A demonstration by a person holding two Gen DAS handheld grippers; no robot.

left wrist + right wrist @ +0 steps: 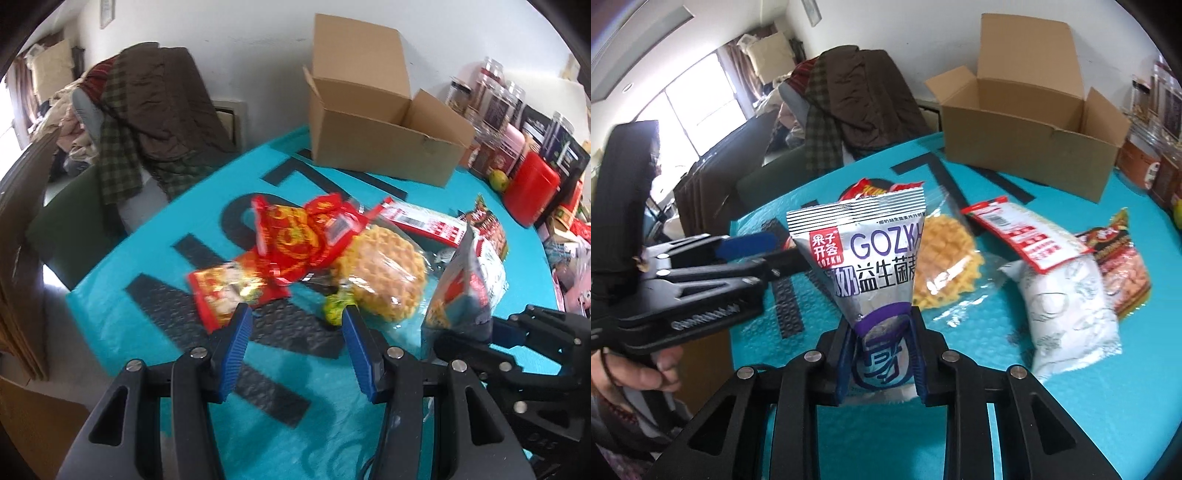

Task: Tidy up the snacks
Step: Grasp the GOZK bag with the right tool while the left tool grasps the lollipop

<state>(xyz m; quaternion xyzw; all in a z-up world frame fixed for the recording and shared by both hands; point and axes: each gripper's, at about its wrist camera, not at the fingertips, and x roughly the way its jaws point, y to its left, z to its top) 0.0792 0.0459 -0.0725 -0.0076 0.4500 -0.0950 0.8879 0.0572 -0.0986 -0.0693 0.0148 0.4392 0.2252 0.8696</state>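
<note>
My right gripper (882, 325) is shut on a silver GOZKH snack bag (864, 254) and holds it upright above the teal table; the bag also shows in the left wrist view (469, 280). My left gripper (295, 317) is open and empty, low over the table, just in front of a red snack packet (229, 291) and a small green candy (336, 310). Behind them lie red packets (303, 236) and a bagged waffle (384, 273). An open cardboard box (373, 122) stands at the table's far side.
A white bag with a red label (1067, 302) and an orange-red packet (1119, 258) lie to the right. Jars, tins and a red container (532, 188) line the right edge. A chair piled with clothes (147, 114) stands beyond the table's left edge.
</note>
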